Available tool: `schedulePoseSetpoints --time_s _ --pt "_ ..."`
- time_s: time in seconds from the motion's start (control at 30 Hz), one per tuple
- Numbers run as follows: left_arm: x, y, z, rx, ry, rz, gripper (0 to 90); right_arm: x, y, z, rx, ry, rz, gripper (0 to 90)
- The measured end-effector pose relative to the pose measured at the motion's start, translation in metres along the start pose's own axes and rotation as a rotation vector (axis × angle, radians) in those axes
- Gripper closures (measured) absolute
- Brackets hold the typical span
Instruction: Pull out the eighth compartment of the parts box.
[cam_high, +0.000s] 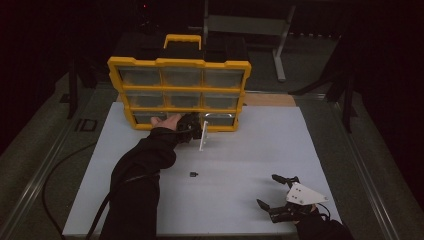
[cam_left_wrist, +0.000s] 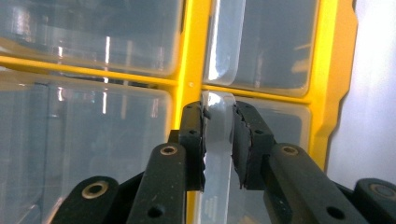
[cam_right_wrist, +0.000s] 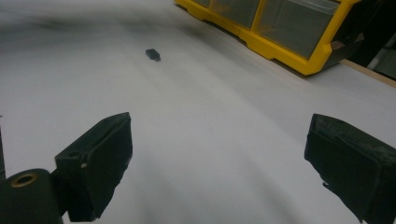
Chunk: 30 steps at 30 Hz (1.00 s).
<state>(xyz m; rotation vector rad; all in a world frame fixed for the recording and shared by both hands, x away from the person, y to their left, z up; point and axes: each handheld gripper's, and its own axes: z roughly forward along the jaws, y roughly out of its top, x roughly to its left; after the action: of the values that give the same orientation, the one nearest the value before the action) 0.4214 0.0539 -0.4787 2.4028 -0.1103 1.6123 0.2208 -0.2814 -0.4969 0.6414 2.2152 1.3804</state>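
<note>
Standing upright at the far side of the white tabletop (cam_high: 240, 165): yellow organizer (cam_high: 179, 93) with clear drawers, black-and-yellow handle on top. Reaching into its bottom row: left hand-held gripper (cam_left_wrist: 218, 140), jaws pinching the clear drawer front (cam_left_wrist: 217, 154) (thin transparent tab pressed between both pads), next to the organizer's yellow centre divider. Sticking out from the organizer's bottom row toward the person in the high view: that clear drawer (cam_high: 203, 136). Lying well in front of the organizer, alone on the tabletop: small dark part (cam_high: 193, 174). Resting far from the organizer near the tabletop's near right edge: right hand-held gripper (cam_high: 272, 192), jaws spread wide, gripping nothing.
</note>
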Motion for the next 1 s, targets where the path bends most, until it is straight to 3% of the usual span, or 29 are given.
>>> schedulePoseSetpoints --time_s 0.77,1.0 --pt "0.006 -0.003 -0.009 -0.017 -0.085 0.000 73.9 -0.001 0.000 0.000 -0.004 0.001 -0.002 7.8" --pt "0.005 -0.002 -0.011 -0.022 -0.092 0.004 73.9 -0.001 0.000 0.000 -0.005 0.001 -0.002 7.8"
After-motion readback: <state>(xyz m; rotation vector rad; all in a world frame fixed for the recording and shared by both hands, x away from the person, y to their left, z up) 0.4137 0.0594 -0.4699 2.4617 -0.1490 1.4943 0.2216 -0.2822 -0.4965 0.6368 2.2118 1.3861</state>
